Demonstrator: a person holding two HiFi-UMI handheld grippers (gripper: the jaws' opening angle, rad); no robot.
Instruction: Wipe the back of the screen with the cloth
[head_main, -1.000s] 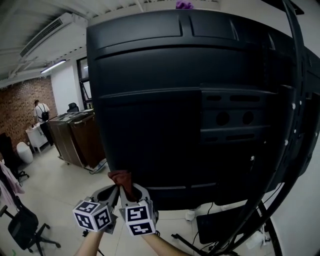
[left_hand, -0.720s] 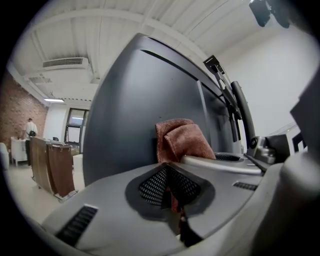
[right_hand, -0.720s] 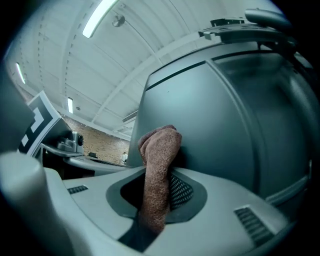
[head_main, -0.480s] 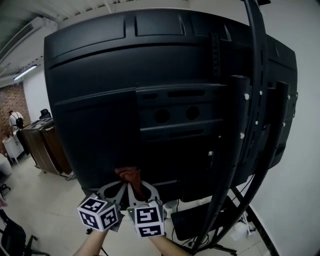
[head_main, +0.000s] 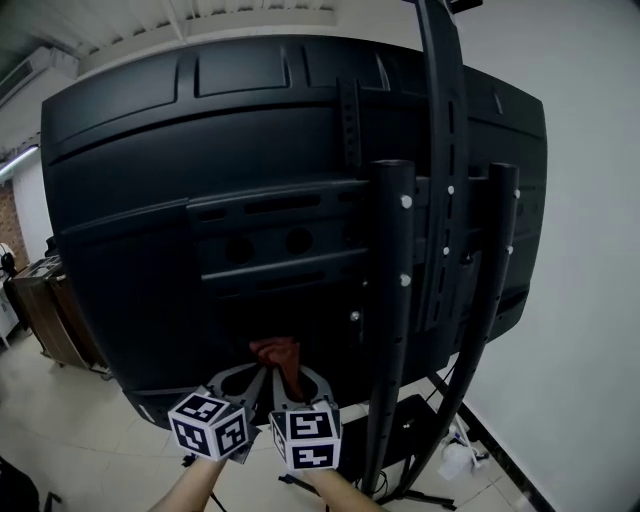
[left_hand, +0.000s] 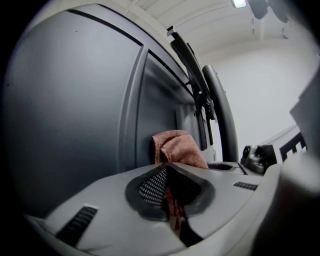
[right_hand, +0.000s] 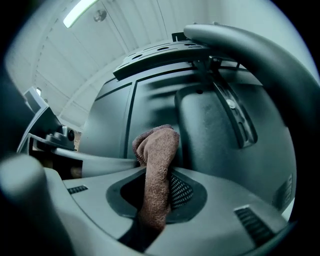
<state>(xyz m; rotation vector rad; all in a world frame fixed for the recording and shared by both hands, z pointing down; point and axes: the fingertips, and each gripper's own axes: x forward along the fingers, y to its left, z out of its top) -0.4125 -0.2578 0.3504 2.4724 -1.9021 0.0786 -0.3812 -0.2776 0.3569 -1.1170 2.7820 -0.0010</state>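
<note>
Two grippers meet low in the head view, side by side and almost touching: the left gripper (head_main: 243, 380) and the right gripper (head_main: 302, 381), each with its marker cube nearest the camera. Both are clenched on the same reddish-brown cloth (head_main: 277, 355). In the left gripper view a thin fold of it is pinched in the seam of the closed jaws. In the right gripper view a thicker strip runs up between the jaws and ends in a rounded wad past their tips. That wad lies against the back of the screen (head_main: 200, 180), on its lower part, just left of the stand.

The screen is a large black panel with ribs and a recessed centre section. To the right of the cloth, two upright black posts (head_main: 390, 300) of the stand cross in front of the panel, and a slimmer mounting rail (head_main: 445, 150) rises above them. A white wall (head_main: 595, 250) is on the right, a pale tiled floor (head_main: 60, 440) lies below, and a brown cabinet (head_main: 55, 310) stands far left.
</note>
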